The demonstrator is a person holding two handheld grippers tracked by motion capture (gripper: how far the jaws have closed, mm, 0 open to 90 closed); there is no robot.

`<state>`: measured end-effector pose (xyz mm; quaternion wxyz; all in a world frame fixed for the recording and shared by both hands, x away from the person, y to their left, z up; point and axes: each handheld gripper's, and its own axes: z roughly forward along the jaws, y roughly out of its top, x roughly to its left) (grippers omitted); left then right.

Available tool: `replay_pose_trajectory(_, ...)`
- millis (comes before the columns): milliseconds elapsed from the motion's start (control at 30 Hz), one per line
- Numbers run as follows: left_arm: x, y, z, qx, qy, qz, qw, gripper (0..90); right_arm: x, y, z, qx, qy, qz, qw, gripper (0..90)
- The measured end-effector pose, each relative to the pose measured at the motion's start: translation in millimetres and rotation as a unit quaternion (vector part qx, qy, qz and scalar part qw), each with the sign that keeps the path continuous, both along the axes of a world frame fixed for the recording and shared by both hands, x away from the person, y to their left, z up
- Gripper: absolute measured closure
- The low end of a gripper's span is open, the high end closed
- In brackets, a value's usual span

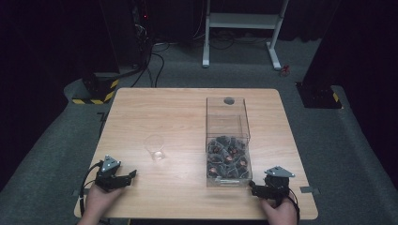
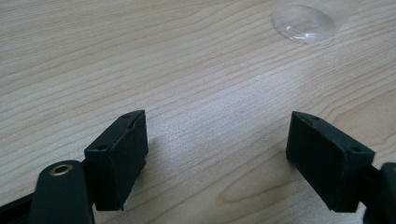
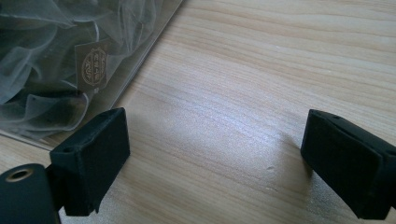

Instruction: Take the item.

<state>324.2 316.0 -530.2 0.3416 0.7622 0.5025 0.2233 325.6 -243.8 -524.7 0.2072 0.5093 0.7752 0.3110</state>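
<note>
A clear plastic cup (image 1: 155, 148) stands upright and empty left of the table's middle. A clear rectangular box (image 1: 227, 123) stands right of it, its near half filled with mesh tea bags (image 1: 227, 157). My left gripper (image 1: 126, 177) rests near the front left edge, held in a hand. Its jaws are wide open over bare wood (image 2: 217, 119), with the cup's base (image 2: 303, 22) beyond at the upper right. My right gripper (image 1: 256, 188) sits by the box's near right corner. It is open too (image 3: 217, 116), and the box wall and tea bags (image 3: 56, 60) lie just left of its left jaw.
The wooden table (image 1: 178, 112) has open surface between cup and box and along its front edge. A small brown paper tag (image 3: 93, 64) shows through the box wall. Beyond the table are a white frame's legs (image 1: 244, 28), cables and dark floor.
</note>
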Motion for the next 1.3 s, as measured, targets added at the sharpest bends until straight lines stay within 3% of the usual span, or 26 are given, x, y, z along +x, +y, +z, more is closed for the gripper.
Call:
replay_pose_trajectory(533, -0.8, 0.3, 0.1, 0.001, -0.001, 0.006, 1.0, 21.4, 0.1, -0.1, -0.1, -0.001, -0.001, 0.001, 1.0, 7.7)
replay_pose_trajectory(733, -3.1, 0.8, 0.6, 0.002, -0.006, 0.003, 1.0, 27.9, 0.3, -0.1, 0.0, 0.0, 0.0, 0.0, 1.0, 7.8)
replay_pose_trajectory(833, -3.8, 1.4, 1.5, -0.003, -0.002, -0.001, 1.0, 28.2, 0.3, -0.1, 0.0, 0.0, 0.0, 0.0, 1.0, 7.8)
replay_pose_trajectory(933, -4.4, 4.8, 3.1, -0.028, 0.007, -0.005, 0.9996, 28.9, 0.3, -0.1, 0.0, 0.0, 0.0, 0.0, 1.0, 7.8)
replay_pose_trajectory(967, -5.2, 5.0, 3.9, -0.035, 0.005, -0.008, 0.9993, 29.6, 0.3, 0.0, 0.0, 0.001, 0.0, 0.0, 1.0, 7.8)
replay_pose_trajectory(1033, -7.0, 3.2, 6.2, -0.026, -0.002, -0.014, 0.9996, 30.2, 0.3, 0.0, 0.0, 0.0, 0.0, 0.0, 1.0, 7.8)
replay_pose_trajectory(1167, -9.9, -1.1, 13.0, -0.029, -0.012, -0.03, 0.9991, 30.7, 0.3, -0.1, 0.0, 0.0, 0.0, 0.0, 1.0, 7.8)
replay_pose_trajectory(1300, -13.2, -5.9, 20.1, -0.046, -0.029, -0.037, 0.9978, 31.9, 0.3, -0.1, 0.0, 0.0, 0.0, 0.0, 1.0, 7.8)
